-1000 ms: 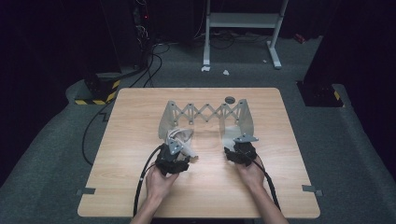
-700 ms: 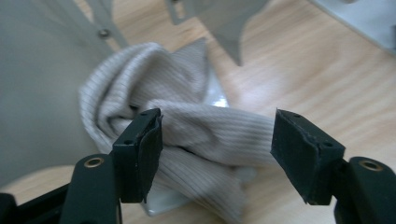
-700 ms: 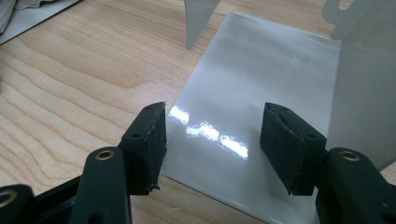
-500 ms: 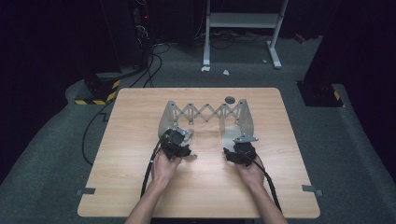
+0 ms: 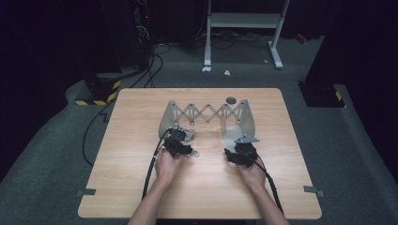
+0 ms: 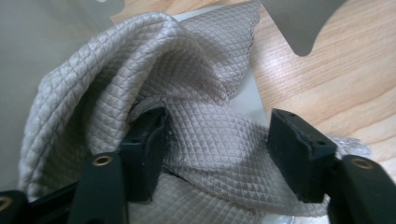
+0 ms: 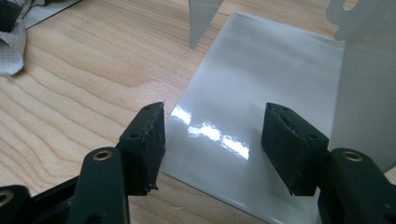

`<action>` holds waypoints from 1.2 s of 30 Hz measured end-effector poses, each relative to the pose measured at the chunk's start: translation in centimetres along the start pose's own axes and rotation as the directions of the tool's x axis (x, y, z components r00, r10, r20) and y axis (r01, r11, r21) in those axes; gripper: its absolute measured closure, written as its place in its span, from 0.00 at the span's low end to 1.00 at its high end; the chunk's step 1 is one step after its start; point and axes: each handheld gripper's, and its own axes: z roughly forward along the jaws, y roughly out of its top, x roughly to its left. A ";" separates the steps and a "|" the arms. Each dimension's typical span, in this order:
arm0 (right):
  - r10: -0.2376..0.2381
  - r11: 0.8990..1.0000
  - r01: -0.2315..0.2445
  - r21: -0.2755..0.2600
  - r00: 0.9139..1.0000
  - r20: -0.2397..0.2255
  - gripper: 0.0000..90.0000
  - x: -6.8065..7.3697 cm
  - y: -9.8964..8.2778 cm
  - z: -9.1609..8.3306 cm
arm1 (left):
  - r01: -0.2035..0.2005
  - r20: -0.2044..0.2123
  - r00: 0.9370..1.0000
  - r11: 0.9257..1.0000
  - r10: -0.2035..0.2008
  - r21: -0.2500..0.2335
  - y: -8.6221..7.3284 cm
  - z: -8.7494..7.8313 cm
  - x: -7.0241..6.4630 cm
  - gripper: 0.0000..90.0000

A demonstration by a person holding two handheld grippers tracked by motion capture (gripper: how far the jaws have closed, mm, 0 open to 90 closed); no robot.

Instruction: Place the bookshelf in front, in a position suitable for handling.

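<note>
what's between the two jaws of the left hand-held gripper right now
A bunched fold of quilted grey cloth lies between the jaws of the left hand-held gripper, as the left gripper view shows; the jaws have just been closing on it.

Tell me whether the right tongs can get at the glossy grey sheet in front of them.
Probably yes: the right tongs stand open just over the glossy grey sheet's near edge, with nothing between. The sheet lies flat on the wooden table, so pinching it may be awkward.
</note>
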 end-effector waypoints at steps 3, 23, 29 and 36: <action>0.000 1.000 0.000 0.000 1.000 0.000 0.44 0.0 0.0 0.0 | 0.011 0.013 1.000 1.000 -0.011 -0.010 0.2 0.0 0.2 0.63; -0.003 1.000 0.003 0.002 1.000 -0.008 0.44 0.1 0.0 0.0 | 0.121 0.078 0.990 0.989 -0.114 -0.091 2.4 -0.3 0.1 0.85; 0.001 1.000 -0.001 0.007 1.000 -0.008 0.44 0.1 0.0 -0.1 | 0.139 0.069 0.988 0.988 -0.135 -0.065 3.5 0.9 0.4 0.85; 0.001 1.000 -0.001 0.007 1.000 -0.006 0.45 0.1 0.0 0.0 | 0.077 0.063 0.995 0.997 -0.075 -0.025 3.8 2.2 0.0 0.84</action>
